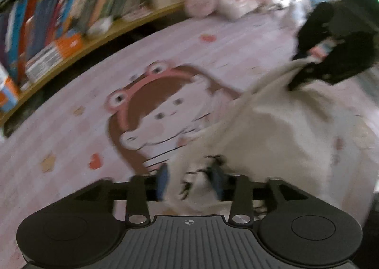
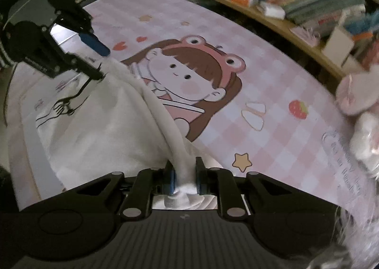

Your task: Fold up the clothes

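Pink cartoon mat (image 2: 272, 94) carries the white garment (image 2: 99, 127). Left gripper (image 1: 189, 180) and right gripper (image 2: 186, 175) each clamp its bunched edge, stretched between them. Bookshelf (image 2: 296, 20) borders the mat.

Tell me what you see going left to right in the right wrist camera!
The other tongs holding the white garment, then the cartoon girl in a frog hat, the strawberry, then the fluffy pink plush toy.
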Demonstrator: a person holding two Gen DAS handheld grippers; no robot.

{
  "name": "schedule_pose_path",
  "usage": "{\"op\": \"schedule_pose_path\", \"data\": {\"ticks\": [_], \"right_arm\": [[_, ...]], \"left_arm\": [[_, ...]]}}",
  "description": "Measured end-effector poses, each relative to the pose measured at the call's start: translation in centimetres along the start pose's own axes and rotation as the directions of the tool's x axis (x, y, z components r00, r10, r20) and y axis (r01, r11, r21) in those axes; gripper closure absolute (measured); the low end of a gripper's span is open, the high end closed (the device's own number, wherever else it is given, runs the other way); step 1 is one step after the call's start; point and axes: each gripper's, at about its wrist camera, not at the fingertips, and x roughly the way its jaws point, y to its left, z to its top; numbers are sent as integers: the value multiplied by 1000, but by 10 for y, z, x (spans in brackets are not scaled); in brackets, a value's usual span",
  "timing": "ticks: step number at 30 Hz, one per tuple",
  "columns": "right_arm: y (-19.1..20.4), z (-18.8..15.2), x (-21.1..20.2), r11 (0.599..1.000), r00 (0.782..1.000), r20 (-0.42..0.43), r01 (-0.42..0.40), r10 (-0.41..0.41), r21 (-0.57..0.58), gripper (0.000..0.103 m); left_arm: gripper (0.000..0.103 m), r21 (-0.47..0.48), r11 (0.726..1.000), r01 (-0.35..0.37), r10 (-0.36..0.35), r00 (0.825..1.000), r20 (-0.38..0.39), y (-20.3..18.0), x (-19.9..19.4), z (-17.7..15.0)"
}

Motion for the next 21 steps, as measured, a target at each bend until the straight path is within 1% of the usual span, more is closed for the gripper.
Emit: {"op": "schedule_pose_path", "data": {"ticks": [1,2,3,5,6,7,8,9,10,11,13,14,15,16,18,20,21], "right_arm": [[-3,0,3,1000,1000,6,6,-6,22,77],[-8,-2,5,998,1000,14,20,-21,56,74],[-12,-4,6,994,999,26,37,-39,101,73],[-23,-10,7,977,996,56,61,-74,205,73],[-27,-14,4,963,992,83,71,-95,261,75],[-30,-20,1,941,984,108,100,-142,325,76],[-34,-26,-4,906,971,128,133,-199,403,76],[-36,-34,-12,862,960,155,130,-233,490,76],[-38,-41,-20,810,947,177,122,-269,573,76],[-37,-51,-31,756,933,233,58,-273,652,76],[-24,-68,-44,695,913,333,-82,-234,715,76],[-15,-72,-45,686,909,346,-100,-231,721,76],[-4,-75,-44,685,910,339,-90,-239,723,76],[6,-78,-42,684,910,332,-78,-247,725,76],[23,-81,-33,676,918,289,-31,-272,737,78],[32,-85,-21,653,925,229,26,-302,757,85],[34,-88,-16,636,928,211,35,-306,771,89]], "left_arm": [[41,-8,1000,-8,9,1000,2,5,1,-2],[41,-23,1000,-16,16,1000,6,11,1,-6],[41,-44,999,-17,18,1000,15,17,-1,-9],[41,-111,994,-19,26,997,66,28,-10,-18],[41,-154,988,-21,36,994,98,31,-17,-24],[41,-200,980,-22,49,990,130,35,-23,-30],[41,-252,967,-23,66,985,163,37,-30,-37],[42,-304,953,-14,75,979,192,39,-36,-43],[42,-359,933,9,76,972,222,39,-44,-51],[42,-405,913,47,65,964,257,39,-50,-57],[42,-477,866,149,23,941,337,36,-57,-70],[42,-509,836,205,2,927,375,34,-59,-77],[42,-534,811,241,-9,917,400,32,-58,-83],[42,-556,788,265,-14,910,414,30,-56,-88],[44,-601,740,302,-26,906,423,27,-48,-95],[46,-645,690,327,-40,908,417,27,-37,-99],[46,-655,678,334,-48,909,414,27,-33,-100]]}}
